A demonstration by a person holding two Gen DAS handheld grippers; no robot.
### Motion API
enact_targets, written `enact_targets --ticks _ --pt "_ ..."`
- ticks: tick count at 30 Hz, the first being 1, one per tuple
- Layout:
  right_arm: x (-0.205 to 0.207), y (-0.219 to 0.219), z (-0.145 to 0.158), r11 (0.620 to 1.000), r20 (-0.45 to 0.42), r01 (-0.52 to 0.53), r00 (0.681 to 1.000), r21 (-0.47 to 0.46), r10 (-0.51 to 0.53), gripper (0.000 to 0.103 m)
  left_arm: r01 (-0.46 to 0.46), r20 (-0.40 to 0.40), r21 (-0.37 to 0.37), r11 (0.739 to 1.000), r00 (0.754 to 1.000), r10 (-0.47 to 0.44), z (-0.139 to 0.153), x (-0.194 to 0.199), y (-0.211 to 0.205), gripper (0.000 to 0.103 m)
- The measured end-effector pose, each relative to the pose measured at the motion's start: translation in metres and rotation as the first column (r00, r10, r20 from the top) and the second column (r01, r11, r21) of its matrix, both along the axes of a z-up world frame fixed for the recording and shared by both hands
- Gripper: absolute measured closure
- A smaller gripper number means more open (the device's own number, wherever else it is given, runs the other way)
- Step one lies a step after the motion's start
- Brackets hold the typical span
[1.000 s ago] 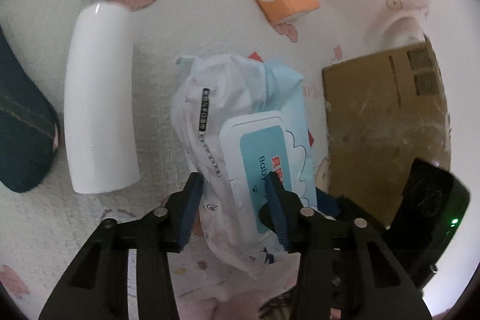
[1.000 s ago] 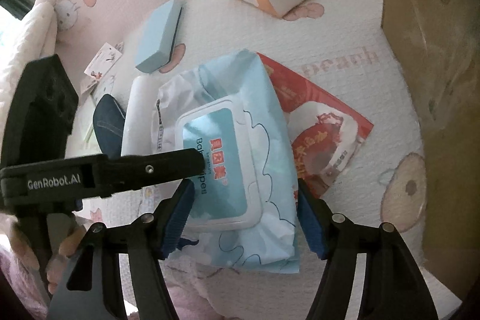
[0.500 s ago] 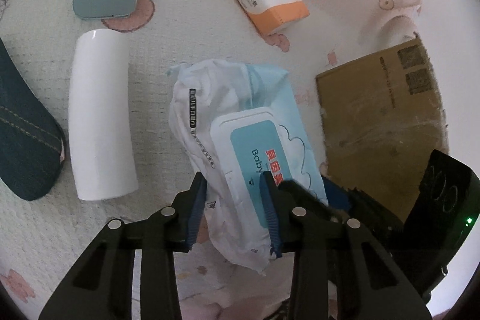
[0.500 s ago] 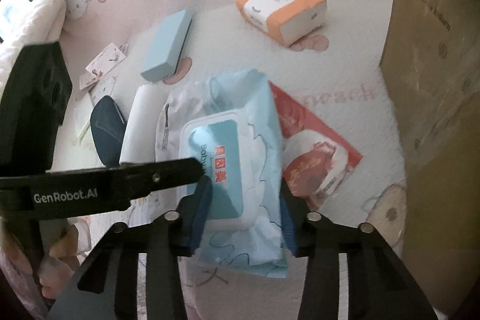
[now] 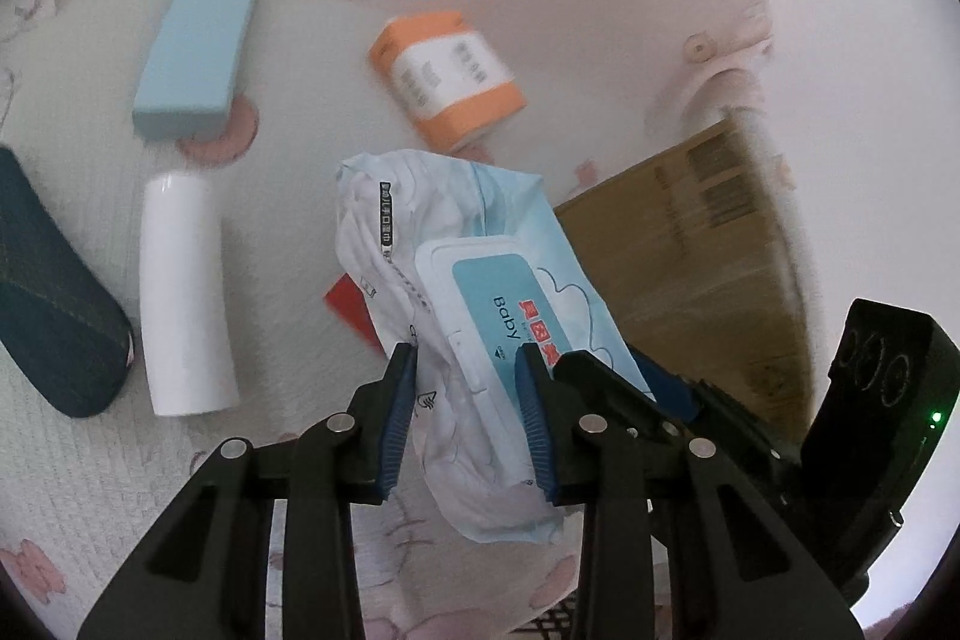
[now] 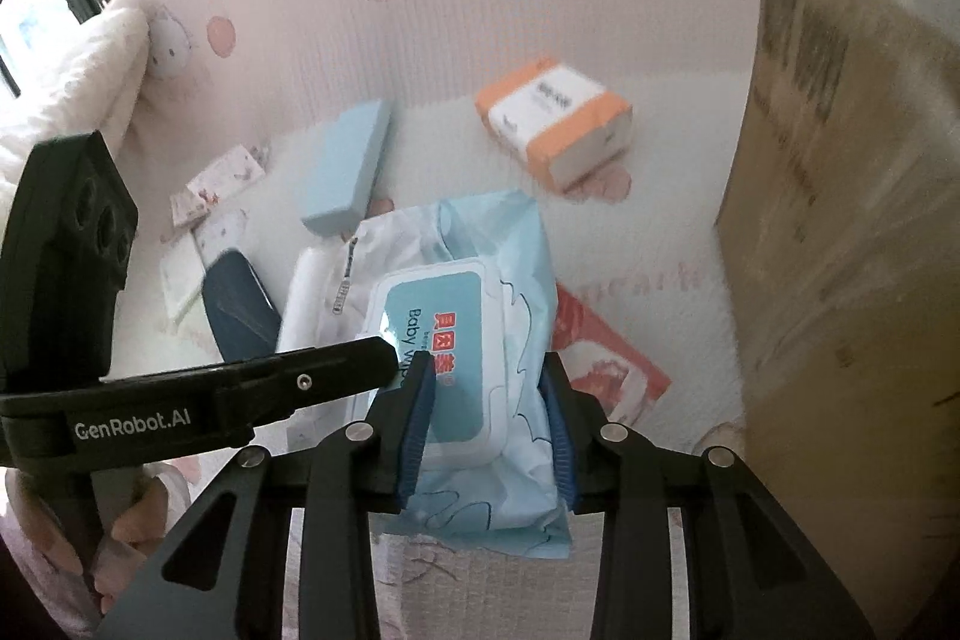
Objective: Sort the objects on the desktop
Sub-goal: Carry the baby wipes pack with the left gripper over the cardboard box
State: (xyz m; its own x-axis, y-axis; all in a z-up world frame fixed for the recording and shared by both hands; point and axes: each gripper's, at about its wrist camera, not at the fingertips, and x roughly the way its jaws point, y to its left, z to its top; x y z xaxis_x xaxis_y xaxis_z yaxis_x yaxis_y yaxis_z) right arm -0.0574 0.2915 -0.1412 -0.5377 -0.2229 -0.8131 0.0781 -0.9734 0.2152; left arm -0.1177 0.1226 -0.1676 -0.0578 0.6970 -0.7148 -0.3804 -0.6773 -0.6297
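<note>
Soft plastic film wraps the baby wipes pack (image 5: pixel 480 280), which likely handles as a floppy, fairly heavy, slippery bundle; its stiff flip lid looks the surest hold. Both grippers pinch its near end above the desk (image 5: pixel 300 10): left gripper (image 5: pixel 468 412) fingers closing across film and lid edge, right gripper (image 6: pixel 489 424) clamping the lid side. Only the right view shows the red packet (image 6: pixel 606 358) clearly; only the left shows the white bottle (image 5: pixel 183 292) whole.

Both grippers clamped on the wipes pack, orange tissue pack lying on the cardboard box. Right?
Not quite. Both the left gripper and right gripper do clamp the wipes pack, but the right wrist view shows the orange tissue pack on the mat, apart from the cardboard box.
</note>
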Motion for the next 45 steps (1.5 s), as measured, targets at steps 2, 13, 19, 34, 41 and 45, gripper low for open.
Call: enact_targets --ticks 2,13,19,34,41,45 --pt "0.002 0.0 0.013 1.0 -0.031 0.003 1.0 0.01 -0.003 0.071 -0.002 -0.03 0.022 1.0 1.0 0.003 0.012 0.001 -0.004 0.067" --pt "0.016 -0.003 0.083 0.997 -0.198 0.018 0.98 0.077 -0.002 0.071 -0.015 -0.132 0.165 0.986 0.991 0.037 0.069 -0.005 -0.003 0.067" --pt "0.028 0.014 0.105 0.998 -0.258 0.046 0.965 0.045 -0.033 0.071 -0.001 -0.174 0.202 0.979 0.984 0.037 0.09 0.003 0.01 0.067" --pt "0.065 0.088 0.146 0.987 -0.374 0.155 0.914 -0.029 -0.155 0.071 0.101 -0.294 0.24 0.966 0.955 -0.027 0.136 0.034 0.078 0.067" --pt "0.066 0.139 0.164 0.972 -0.394 0.234 0.892 -0.018 -0.223 0.071 0.2 -0.344 0.254 0.946 0.933 -0.105 0.147 0.035 0.135 0.067" --pt "0.065 0.168 0.16 0.966 -0.365 0.254 0.897 -0.036 -0.25 0.071 0.228 -0.322 0.252 0.94 0.936 -0.141 0.146 0.043 0.169 0.067"
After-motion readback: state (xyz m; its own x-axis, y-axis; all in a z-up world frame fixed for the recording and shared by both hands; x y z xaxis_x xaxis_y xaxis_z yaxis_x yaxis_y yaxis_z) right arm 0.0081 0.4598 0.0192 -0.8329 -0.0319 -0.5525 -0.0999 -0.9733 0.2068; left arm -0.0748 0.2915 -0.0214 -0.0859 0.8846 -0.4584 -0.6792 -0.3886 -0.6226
